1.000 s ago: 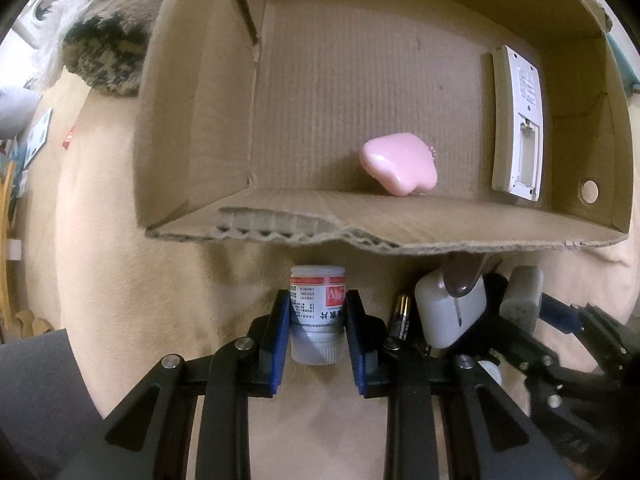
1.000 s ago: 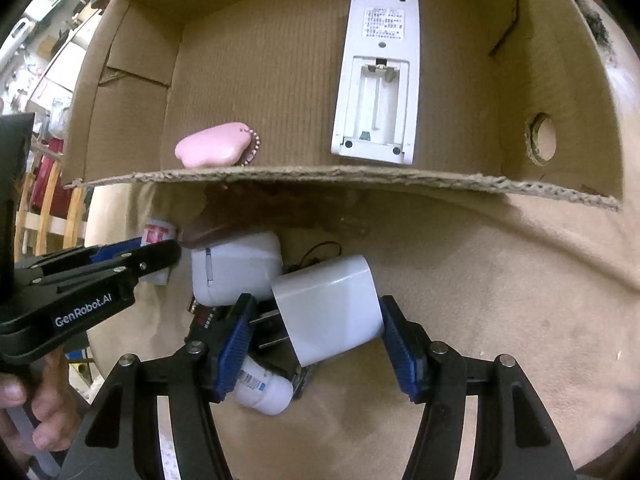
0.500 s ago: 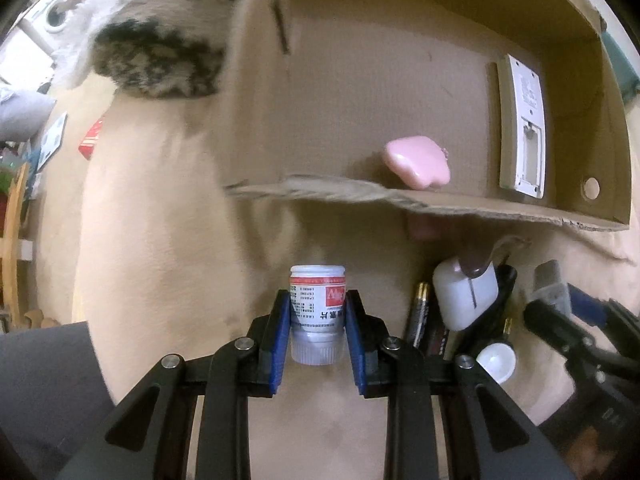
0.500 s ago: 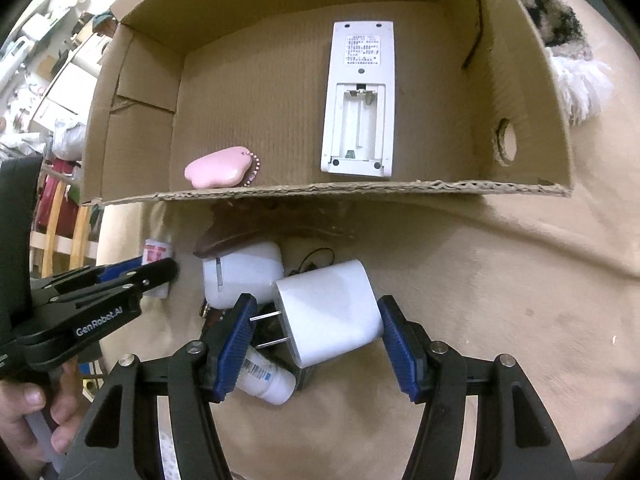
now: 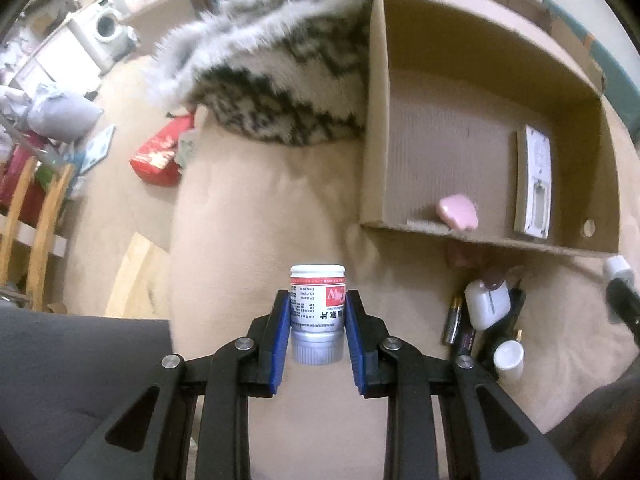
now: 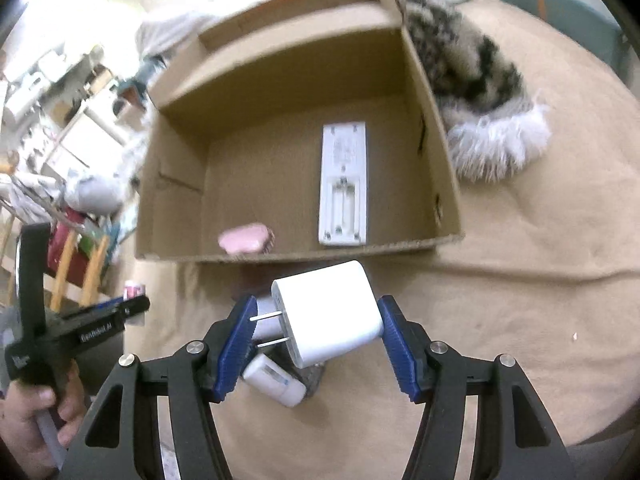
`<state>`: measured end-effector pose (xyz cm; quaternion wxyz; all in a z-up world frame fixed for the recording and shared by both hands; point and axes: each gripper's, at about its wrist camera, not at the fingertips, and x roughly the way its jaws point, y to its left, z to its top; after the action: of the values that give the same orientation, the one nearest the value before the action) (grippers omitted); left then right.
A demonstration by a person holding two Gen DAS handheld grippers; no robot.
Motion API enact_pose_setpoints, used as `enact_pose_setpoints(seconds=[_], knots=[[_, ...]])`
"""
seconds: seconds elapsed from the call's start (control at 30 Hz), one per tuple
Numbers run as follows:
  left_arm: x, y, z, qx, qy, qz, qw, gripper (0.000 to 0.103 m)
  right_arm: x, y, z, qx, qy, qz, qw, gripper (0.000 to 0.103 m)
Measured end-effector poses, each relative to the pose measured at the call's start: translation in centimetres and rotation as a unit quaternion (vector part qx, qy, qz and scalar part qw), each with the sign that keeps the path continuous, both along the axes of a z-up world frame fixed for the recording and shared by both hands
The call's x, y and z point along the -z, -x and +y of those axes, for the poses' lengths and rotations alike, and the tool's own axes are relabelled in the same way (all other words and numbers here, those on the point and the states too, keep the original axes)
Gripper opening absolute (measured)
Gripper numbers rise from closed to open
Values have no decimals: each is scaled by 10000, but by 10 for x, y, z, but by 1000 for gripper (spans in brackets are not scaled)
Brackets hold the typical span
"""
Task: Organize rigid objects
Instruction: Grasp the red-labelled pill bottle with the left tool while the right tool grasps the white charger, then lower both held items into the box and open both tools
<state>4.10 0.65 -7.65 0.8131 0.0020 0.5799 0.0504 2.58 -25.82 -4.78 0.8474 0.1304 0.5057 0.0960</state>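
My left gripper (image 5: 317, 312) is shut on a small white medicine bottle (image 5: 317, 300) with a red-and-white label, held above the beige blanket, left of the cardboard box (image 5: 374, 128). My right gripper (image 6: 316, 322) is shut on a white plug charger (image 6: 330, 314), its prongs pointing at the left pad, in front of the cardboard box's near wall (image 6: 360, 247). Inside the box lie a white remote (image 6: 343, 188), back up with its battery bay bare, and a pink heart-shaped case (image 6: 245, 239). The left gripper (image 6: 100, 320) also shows in the right wrist view, gripped by a hand.
A small pile stays on the blanket by the box: a white earbud case (image 5: 486, 304), a battery (image 5: 452, 318), a dark cable and a white bottle (image 5: 508, 360). A furry patterned throw (image 6: 476, 100) lies beside the box. A red packet (image 5: 160, 152) and wooden chair legs (image 5: 44, 216) are at the left.
Both grippers have risen and drawn back from the box, each still holding its object. The box looks smaller and its whole inside now shows; the pile sits farther below.
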Motion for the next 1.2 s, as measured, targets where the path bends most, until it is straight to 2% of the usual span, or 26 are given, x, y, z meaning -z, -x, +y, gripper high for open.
enact_pose_setpoints(seconds=[0.13,0.23,0.43,0.6,0.8,0.87,1.03,1.13,1.2], knots=[[-34,-5,7,-32,-60,-382,9992,24,-25,2,-3,157,-235,-543,9981,65],[-64,-11,5,-84,61,-637,9979,24,-44,2,-2,195,-374,-900,9950,65],[-88,-34,-9,68,149,-1059,9942,24,-67,-17,4,-22,-303,-1143,9930,65],[-91,-54,-25,252,162,-1211,9922,24,-71,-34,16,-293,-109,-1199,9923,65],[-77,-85,-43,396,88,-1109,9930,24,-61,-63,30,-565,11,-1074,9926,65],[-73,-91,-49,476,28,-1164,9921,24,-55,-73,31,-545,6,-976,9937,65],[-53,-106,-56,569,186,-1089,9922,24,-35,-93,28,-417,-154,-742,9963,65],[-39,-109,-57,520,-84,-1110,9924,24,-18,-97,27,-376,-195,-559,9975,65],[-32,-110,-56,497,-89,-1130,9923,24,-7,-100,26,-319,-139,-374,9987,65]])
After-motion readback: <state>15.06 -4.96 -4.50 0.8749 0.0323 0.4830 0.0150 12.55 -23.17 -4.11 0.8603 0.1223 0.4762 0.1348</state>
